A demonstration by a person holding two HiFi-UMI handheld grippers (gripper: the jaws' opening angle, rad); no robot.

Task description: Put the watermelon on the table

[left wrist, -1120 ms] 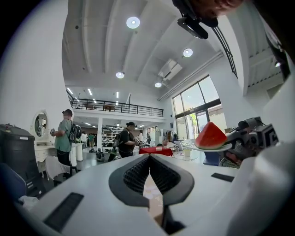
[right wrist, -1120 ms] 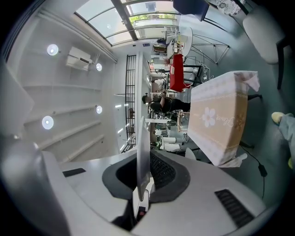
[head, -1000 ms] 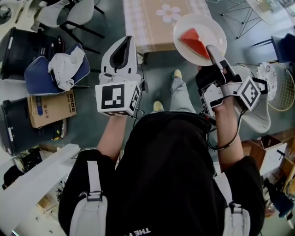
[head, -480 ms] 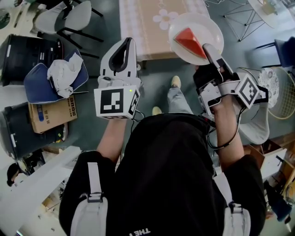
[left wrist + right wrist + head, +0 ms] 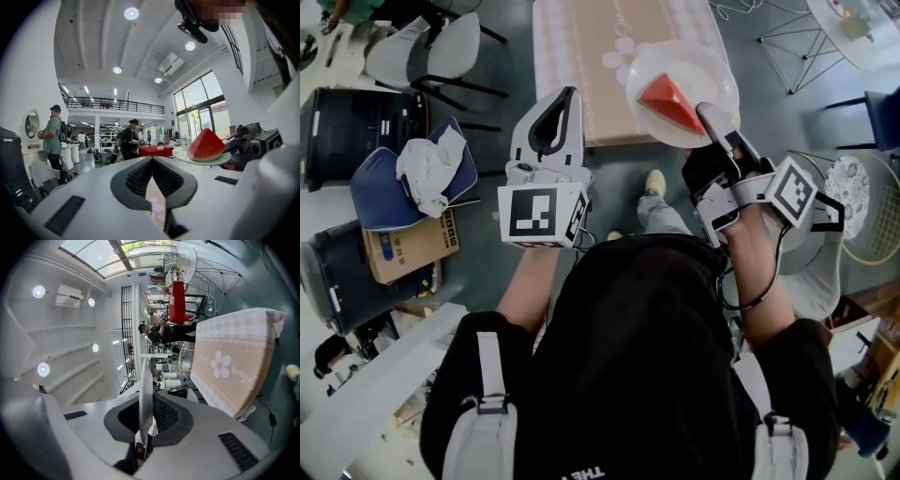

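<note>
moved over the checked table (image 5: 581,66), right claw (image 5: 705,112) pinches a round plate (image 5: 714,75) of wedge-cut watermelon (image 5: 668,97); left claw (image 5: 559,101) clenched.

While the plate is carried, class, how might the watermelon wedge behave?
The watermelon wedge sits loose on the smooth plate, so it probably slides if tilted. The right claw pinches only the rim, so tilting seems likely.

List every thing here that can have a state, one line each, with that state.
left gripper: shut, nothing between its jaws.
right gripper: shut on the plate's rim.
plate: held in the air by its rim, roughly level, not yet set down.
watermelon: a cut wedge, resting on the plate.
table: covered with a flower-print cloth.
</note>
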